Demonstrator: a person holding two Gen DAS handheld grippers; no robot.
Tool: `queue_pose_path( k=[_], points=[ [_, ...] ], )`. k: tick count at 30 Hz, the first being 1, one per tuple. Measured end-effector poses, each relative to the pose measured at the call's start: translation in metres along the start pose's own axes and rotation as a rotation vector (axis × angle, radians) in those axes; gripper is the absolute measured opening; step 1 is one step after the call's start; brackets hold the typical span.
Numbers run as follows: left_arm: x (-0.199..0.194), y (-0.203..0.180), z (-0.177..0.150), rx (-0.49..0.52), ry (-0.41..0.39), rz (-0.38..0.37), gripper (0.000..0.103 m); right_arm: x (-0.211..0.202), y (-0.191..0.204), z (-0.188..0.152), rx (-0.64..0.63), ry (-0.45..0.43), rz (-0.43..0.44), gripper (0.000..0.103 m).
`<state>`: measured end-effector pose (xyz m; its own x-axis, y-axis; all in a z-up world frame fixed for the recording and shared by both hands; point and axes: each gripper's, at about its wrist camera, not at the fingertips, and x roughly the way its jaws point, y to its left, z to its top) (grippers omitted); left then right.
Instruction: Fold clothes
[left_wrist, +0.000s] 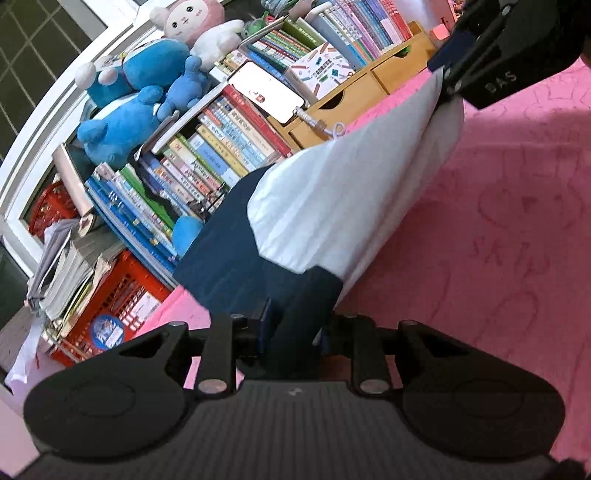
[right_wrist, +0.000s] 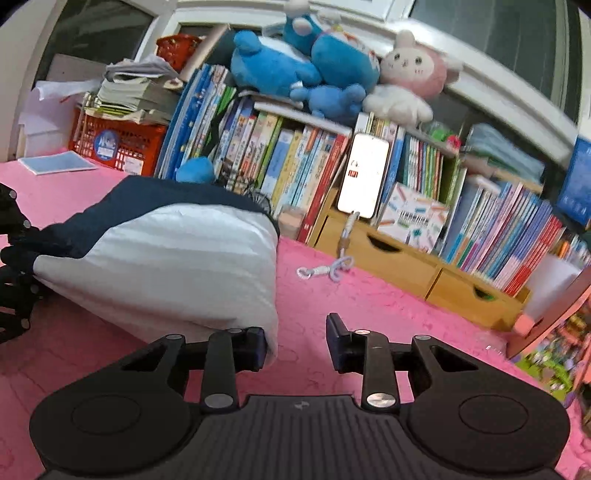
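A white and navy garment (left_wrist: 332, 192) hangs stretched over the pink mat (left_wrist: 498, 229) between my two grippers. In the left wrist view my left gripper (left_wrist: 291, 332) is shut on the garment's navy end, and the cloth bunches between its fingers. My right gripper (left_wrist: 443, 70) shows at the top right, at the garment's white corner. In the right wrist view the right gripper (right_wrist: 297, 343) stands open. The garment's (right_wrist: 177, 258) white corner touches only the inner side of its left finger (right_wrist: 256, 347), and bare pink mat shows in the gap. The left gripper (right_wrist: 14, 258) sits at the left edge.
Behind the mat runs a row of books (right_wrist: 295, 173) with plush toys (right_wrist: 295, 70) on top. A lit phone (right_wrist: 364, 173) leans on wooden drawers (right_wrist: 399, 258), with a cord and keyring (right_wrist: 325, 271) on the mat. A red crate (right_wrist: 118, 147) stands at the left.
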<state>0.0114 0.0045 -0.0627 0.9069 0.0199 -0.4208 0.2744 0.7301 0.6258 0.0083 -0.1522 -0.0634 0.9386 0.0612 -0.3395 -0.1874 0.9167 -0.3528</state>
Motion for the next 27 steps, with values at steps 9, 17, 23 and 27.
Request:
queue_pose_path(
  k=[9, 17, 23, 27],
  points=[
    [-0.058, 0.021, -0.012, -0.123, -0.044, -0.107, 0.030, -0.078, 0.001, -0.008, -0.102, -0.089, -0.087, 0.036],
    [-0.083, 0.015, -0.040, -0.177, 0.020, -0.174, 0.034, -0.112, 0.001, -0.067, -0.162, 0.049, -0.093, 0.052],
    [-0.095, 0.085, -0.072, -0.681, 0.079, -0.286, 0.035, -0.120, 0.042, -0.063, -0.286, -0.070, -0.055, 0.052],
    [-0.106, 0.110, -0.086, -0.945, 0.014, -0.480, 0.041, -0.109, 0.067, -0.054, -0.286, -0.085, 0.040, 0.049]
  ],
)
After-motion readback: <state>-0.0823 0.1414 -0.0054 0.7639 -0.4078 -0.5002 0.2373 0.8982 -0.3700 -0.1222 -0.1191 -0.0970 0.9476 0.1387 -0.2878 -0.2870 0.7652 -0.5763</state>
